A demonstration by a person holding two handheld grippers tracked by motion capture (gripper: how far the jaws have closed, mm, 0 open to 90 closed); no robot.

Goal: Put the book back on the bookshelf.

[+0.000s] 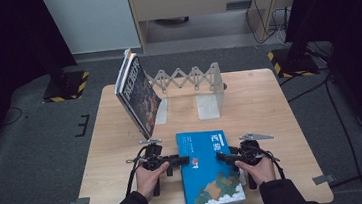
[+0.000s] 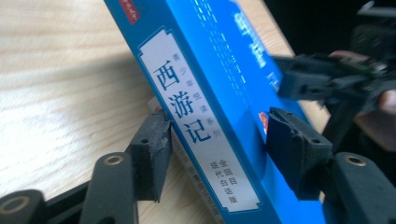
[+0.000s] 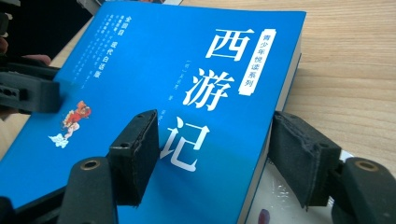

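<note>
In the high view, a dark book (image 1: 138, 93) is leaning against the folding bookend (image 1: 195, 83) behind the blue book (image 1: 208, 172) lying at the table's (image 1: 264, 99) near edge. In the left gripper view, the left gripper (image 2: 217, 140) is pinching its spine edge. In the right gripper view, the right gripper (image 3: 215, 154) is clamping the opposite edge.

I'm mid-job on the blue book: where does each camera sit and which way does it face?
High view: above the person's side, facing forward and down on the table; forearms, left gripper, right gripper, blue book.
Left gripper view: on the left gripper, facing the book's spine; own jaws astride it.
Right gripper view: on the right gripper, facing the cover; own jaws astride the book's edge.
Shared: each gripper view shows the other gripper.
</note>
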